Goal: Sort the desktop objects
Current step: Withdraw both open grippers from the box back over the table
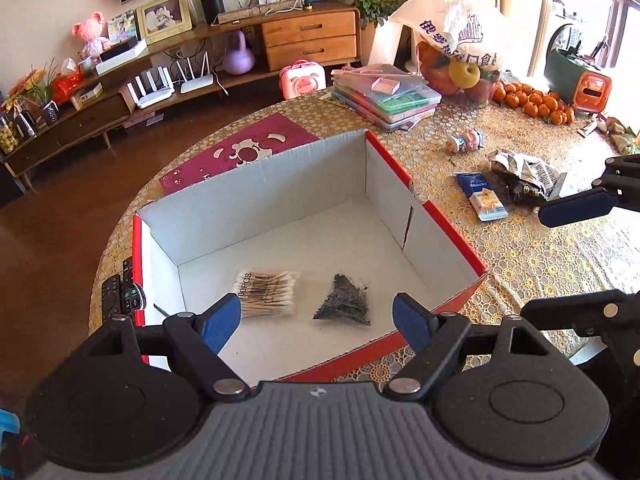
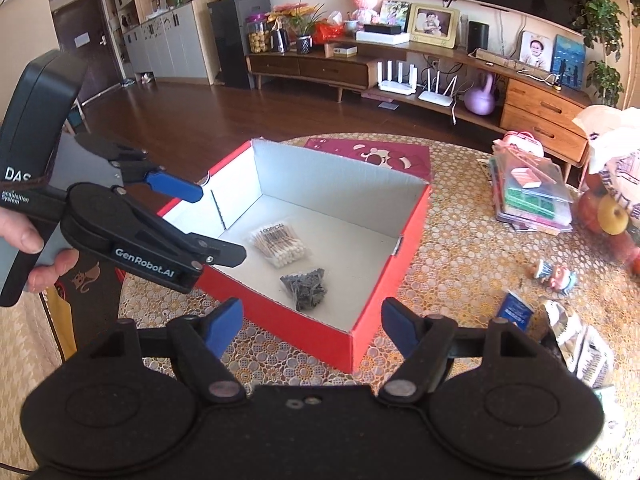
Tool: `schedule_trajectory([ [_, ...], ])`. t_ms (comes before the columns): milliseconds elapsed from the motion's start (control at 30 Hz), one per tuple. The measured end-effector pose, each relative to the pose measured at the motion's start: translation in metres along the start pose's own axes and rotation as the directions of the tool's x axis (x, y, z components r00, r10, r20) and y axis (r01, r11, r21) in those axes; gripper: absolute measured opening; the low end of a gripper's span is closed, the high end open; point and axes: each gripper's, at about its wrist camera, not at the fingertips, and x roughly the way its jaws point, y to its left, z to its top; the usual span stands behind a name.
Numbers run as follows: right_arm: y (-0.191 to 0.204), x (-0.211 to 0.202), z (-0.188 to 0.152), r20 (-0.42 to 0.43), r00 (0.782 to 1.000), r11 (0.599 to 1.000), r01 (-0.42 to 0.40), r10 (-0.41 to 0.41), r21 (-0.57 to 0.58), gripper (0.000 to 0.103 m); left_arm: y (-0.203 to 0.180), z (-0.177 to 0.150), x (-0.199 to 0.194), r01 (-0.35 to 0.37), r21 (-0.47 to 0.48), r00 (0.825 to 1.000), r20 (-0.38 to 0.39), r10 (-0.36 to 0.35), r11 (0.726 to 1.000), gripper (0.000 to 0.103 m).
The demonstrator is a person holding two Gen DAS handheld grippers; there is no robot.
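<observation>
Red cardboard box [image 1: 452,232] open on the table [image 1: 532,252], white inside. On its floor, a pack of cotton swabs [image 1: 267,294] lying flat, and just beside it, apart, a small clear bag of dark bits [image 1: 345,300]; nothing else in the box.

Left claw [image 1: 316,316] hanging above the near edge of the box, blue-padded fingers [image 1: 222,320] spread wide apart, nothing between them. From the right wrist view, held by a hand [image 2: 36,252] at the box's left corner, tips out over the rim.

Right claw [image 2: 312,322] likewise wide apart and empty, poised over the table just short of the box's near corner. In the left wrist view, only one blue finger of it showing at the right edge.

Still out on the table, to the right of the box: a dark blue packet [image 1: 472,184] with a small white-and-orange box [image 1: 488,205] touching its near end; a crumpled foil wrapper [image 1: 528,178] just beside these; a small pink-and-blue figurine [image 1: 464,142] lying on its side farther back. Behind, a stack of flat plastic cases [image 1: 386,100] with a pink eraser-like block on top, a bag of fruit [image 1: 456,52], a heap of small oranges [image 1: 532,102]. A magenta mat [image 1: 240,152] behind the box. Remote controls [image 1: 120,294] against the box's left wall at the table edge.
</observation>
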Motion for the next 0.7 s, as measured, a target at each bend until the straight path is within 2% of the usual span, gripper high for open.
schedule_trajectory([
  [433,-0.012,-0.056,-0.031,0.112,0.994,0.999,-0.004,0.000,0.036,0.082,-0.034,-0.022,-0.042,-0.003,-0.030,0.996,0.092,0.005,1.000,0.085],
  [700,-0.022,-0.086,-0.056,0.206,0.978,0.998,0.032,-0.042,0.052,0.087,-0.059,-0.035,-0.059,-0.018,-0.047,0.988,0.150,0.025,0.999,0.087],
])
